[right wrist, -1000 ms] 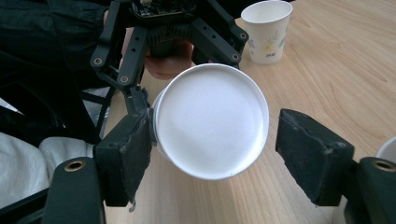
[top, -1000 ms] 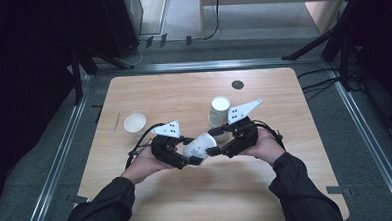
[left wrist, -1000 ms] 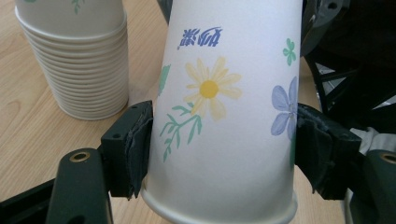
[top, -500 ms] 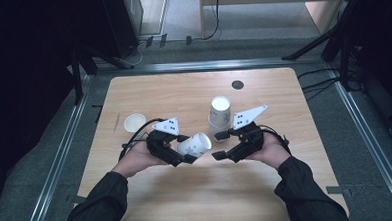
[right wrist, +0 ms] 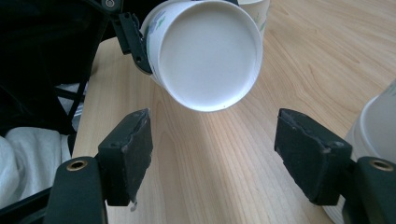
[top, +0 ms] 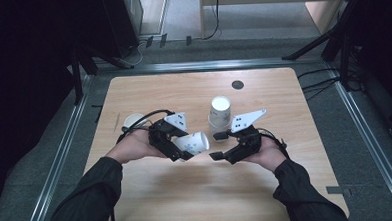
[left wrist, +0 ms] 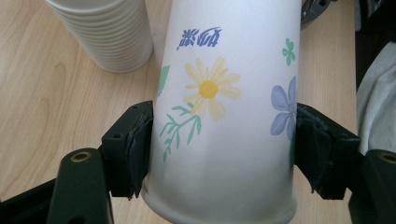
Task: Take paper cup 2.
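1. The wooden table [top: 197, 190] is light brown with wavy grain lines. It has rounded corners and a small dark round spot [top: 237, 84] near the far edge.
2. Around the table the floor is grey, with shiny metal rails [top: 61, 161] along the sides and black cables [top: 323, 82] on the right.
3. The flower cup [top: 191, 143] is a white paper cup. It has a yellow daisy, a blue flower, green leaves and small blue writing on it.
4. The cup lies on its side above the middle of the table, with its flat round bottom facing the right gripper [top: 216, 146].
5. The left gripper [top: 178, 151] squeezes the flower cup near its wide rim, one black pad [left wrist: 140, 144] on each side.
6. The right gripper's jaws are spread apart and hold nothing, though they have just been closing a little. The cup's bottom is just in front of them, not touching.
7. A tall stack of cups [top: 219, 111] stands upright behind the grippers. Its side looks ridged from many rims.
8. One more small cup [top: 133, 121] stands on the left, open side up.
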`<state>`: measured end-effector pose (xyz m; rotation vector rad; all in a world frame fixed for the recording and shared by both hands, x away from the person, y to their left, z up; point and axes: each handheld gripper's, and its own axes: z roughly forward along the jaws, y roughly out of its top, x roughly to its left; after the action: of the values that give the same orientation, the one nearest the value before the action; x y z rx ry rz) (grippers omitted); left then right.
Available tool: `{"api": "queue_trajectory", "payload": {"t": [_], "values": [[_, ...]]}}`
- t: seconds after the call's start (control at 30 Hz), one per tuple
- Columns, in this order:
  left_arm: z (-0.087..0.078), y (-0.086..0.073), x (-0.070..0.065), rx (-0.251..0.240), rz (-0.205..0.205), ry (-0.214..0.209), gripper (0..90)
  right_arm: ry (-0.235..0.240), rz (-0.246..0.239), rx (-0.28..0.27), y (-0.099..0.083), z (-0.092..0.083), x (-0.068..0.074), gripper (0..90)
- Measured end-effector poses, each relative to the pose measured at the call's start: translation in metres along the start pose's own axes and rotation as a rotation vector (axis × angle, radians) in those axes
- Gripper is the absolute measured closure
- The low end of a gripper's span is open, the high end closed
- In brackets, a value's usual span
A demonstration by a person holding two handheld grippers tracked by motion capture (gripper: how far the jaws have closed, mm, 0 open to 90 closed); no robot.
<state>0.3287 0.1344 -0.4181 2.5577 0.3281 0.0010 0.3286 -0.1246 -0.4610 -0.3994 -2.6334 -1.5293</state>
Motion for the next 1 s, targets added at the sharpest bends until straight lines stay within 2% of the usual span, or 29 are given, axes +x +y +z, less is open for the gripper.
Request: {"api": "queue_trajectory", "payload": {"t": [0.13,0.17,0.2,0.33,0.5,0.77,0.97,1.0], "values": [[-0.001,0.006,-0.001,0.068,0.033,0.016,27.4,-0.006,-0.017,-0.024,0.000,0.003,0.001,28.4],[-0.001,0.006,-0.001,0.068,0.033,0.016,27.4,-0.006,-0.017,-0.024,0.000,0.003,0.001,28.4],[-0.001,0.008,-0.002,0.095,0.051,0.017,27.4,0.006,-0.012,-0.032,0.001,0.005,0.001,28.8],[0.000,0.012,-0.003,0.143,0.075,0.012,27.4,0.014,-0.023,-0.048,0.003,0.010,0.003,28.7],[0.002,0.017,-0.004,0.213,0.122,0.011,27.4,0.019,-0.027,-0.065,0.006,0.016,0.005,28.7],[0.003,0.025,-0.006,0.265,0.175,0.007,27.4,0.030,-0.038,-0.061,0.009,0.025,0.008,28.7],[0.004,0.028,-0.007,0.280,0.185,0.011,27.4,0.025,-0.045,-0.076,0.011,0.028,0.009,28.7],[0.004,0.029,-0.007,0.280,0.177,0.005,27.3,0.024,-0.049,-0.072,0.012,0.029,0.009,28.7]]}}
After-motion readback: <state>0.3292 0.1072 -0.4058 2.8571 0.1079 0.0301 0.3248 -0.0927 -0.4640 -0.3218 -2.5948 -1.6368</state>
